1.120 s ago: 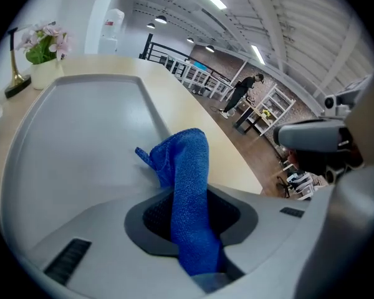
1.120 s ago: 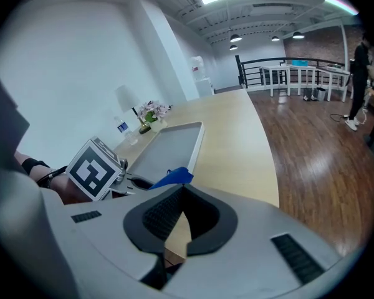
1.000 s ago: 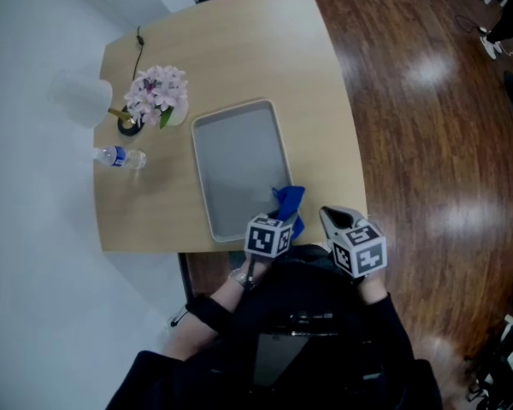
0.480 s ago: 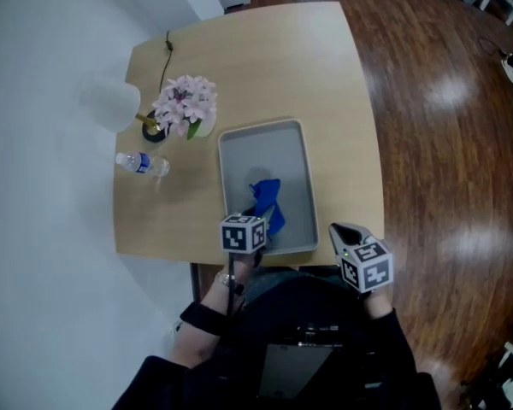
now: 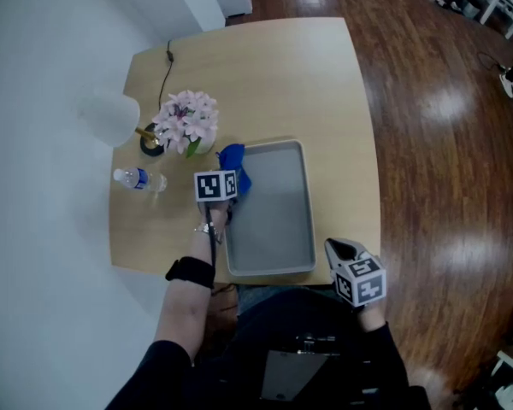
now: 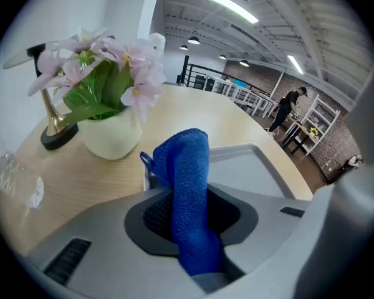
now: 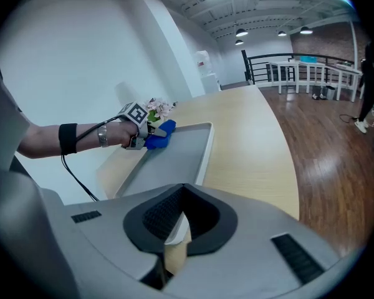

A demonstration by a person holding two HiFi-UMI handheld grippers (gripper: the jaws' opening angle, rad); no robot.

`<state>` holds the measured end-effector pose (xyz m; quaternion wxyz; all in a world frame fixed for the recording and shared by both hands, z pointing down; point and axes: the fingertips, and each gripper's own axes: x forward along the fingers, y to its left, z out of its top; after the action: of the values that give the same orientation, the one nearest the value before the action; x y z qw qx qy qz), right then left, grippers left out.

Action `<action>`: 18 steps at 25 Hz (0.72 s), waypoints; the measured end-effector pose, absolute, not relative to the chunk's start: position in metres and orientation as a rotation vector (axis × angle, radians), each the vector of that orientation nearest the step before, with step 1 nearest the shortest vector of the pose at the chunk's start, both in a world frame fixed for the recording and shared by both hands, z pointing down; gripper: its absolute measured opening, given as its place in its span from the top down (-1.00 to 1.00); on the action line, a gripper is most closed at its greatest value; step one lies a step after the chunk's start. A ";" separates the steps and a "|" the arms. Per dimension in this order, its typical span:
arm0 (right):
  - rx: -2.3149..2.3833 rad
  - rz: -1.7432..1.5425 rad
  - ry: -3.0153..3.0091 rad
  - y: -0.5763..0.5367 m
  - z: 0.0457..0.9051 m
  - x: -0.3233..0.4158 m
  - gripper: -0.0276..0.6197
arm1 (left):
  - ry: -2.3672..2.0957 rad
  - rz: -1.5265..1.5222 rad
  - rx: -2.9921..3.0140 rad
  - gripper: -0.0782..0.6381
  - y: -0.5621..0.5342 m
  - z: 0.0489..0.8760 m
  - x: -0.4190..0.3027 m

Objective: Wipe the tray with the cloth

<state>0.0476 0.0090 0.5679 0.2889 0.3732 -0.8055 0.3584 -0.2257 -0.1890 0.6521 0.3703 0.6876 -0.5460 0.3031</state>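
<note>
Left tongs [image 6: 190,220] clamp blue cloth [image 6: 190,167] at tray [image 5: 278,220] far-left corner; flower vase [image 6: 112,136] just beside (bottle [image 5: 138,178] further left). Right tongs [image 7: 174,229] closed, empty.

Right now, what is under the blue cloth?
The far left corner of the tray lies under the blue cloth; the cloth hides it, so contact cannot be seen.

At the bottom of the frame, the right gripper's [image 7: 177,220] jaws were seen nearly together, with nothing held between them. In the upper left, a blue cloth [image 7: 160,135] was held at the tray's [image 7: 171,161] far corner by the left gripper [image 7: 144,139].
</note>
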 end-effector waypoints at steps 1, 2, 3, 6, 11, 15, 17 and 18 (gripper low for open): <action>1.004 0.959 -2.147 0.008 0.568 0.049 0.90 | -1.393 0.792 1.756 0.45 -0.193 0.657 -0.227; 1.011 0.961 -2.143 0.006 0.569 0.050 0.90 | -1.385 0.808 1.751 0.45 -0.196 0.660 -0.228; 1.018 0.963 -2.138 0.005 0.569 0.051 0.90 | -1.378 0.826 1.750 0.46 -0.199 0.662 -0.229; 1.036 0.975 -2.122 0.001 0.572 0.055 0.90 | -1.361 0.880 1.757 0.46 -0.203 0.665 -0.228; 1.053 0.995 -2.112 -0.001 0.573 0.055 0.90 | -1.341 0.890 1.768 0.46 -0.201 0.666 -0.228; 1.033 0.980 -2.125 0.002 0.570 0.048 0.90 | -1.345 0.884 1.759 0.46 -0.196 0.665 -0.225; 1.022 0.973 -2.131 0.004 0.568 0.044 0.90 | -1.333 0.864 1.750 0.46 -0.184 0.664 -0.223; 1.018 0.971 -2.133 0.006 0.568 0.043 0.90 | -1.328 0.859 1.751 0.46 -0.176 0.664 -0.221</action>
<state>0.0427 0.0062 0.5678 0.2888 0.3814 -0.7992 0.3639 -0.2212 -0.1758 0.6637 0.3812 0.6860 -0.5203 0.3366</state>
